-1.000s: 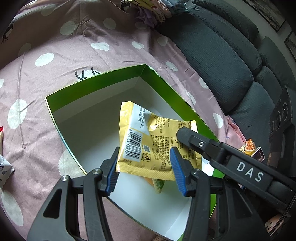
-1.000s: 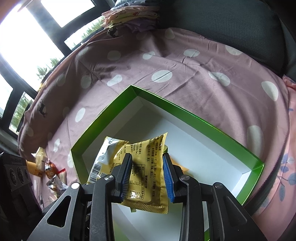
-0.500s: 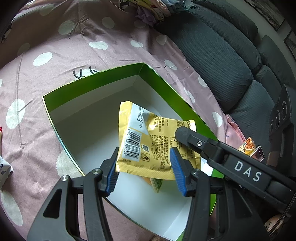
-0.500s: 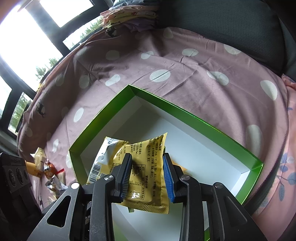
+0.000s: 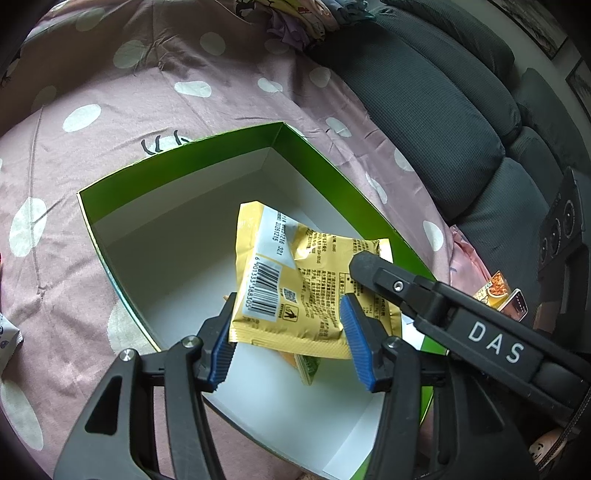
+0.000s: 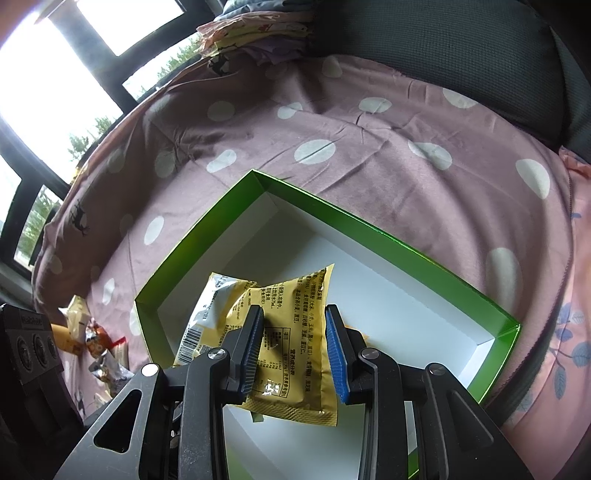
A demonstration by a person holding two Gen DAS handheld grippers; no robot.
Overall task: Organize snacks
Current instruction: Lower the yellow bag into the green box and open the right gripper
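A creased yellow snack packet [image 5: 295, 291] with a barcode hangs over the open green box [image 5: 207, 155], which is white inside. Both grippers hold this packet. My left gripper [image 5: 288, 310] is shut on its lower edge, blue pads at either side. My right gripper [image 6: 294, 321] is shut on the text-printed half of the packet [image 6: 291, 332], and one of its black fingers [image 5: 373, 266] reaches in from the right. Under the packet, another orange and green snack [image 5: 306, 369] lies on the box floor. The box [image 6: 207, 258] rests on a pink spotted blanket.
Loose snacks lie on the blanket [image 6: 332, 110] left of the box [image 6: 85, 332], with more snack packs beside it [image 5: 498, 291]. A white packet [image 5: 7, 336] sits at the left edge. Dark sofa cushions [image 5: 424, 122] rise behind, with folded clothes [image 6: 258, 33] and windows beyond.
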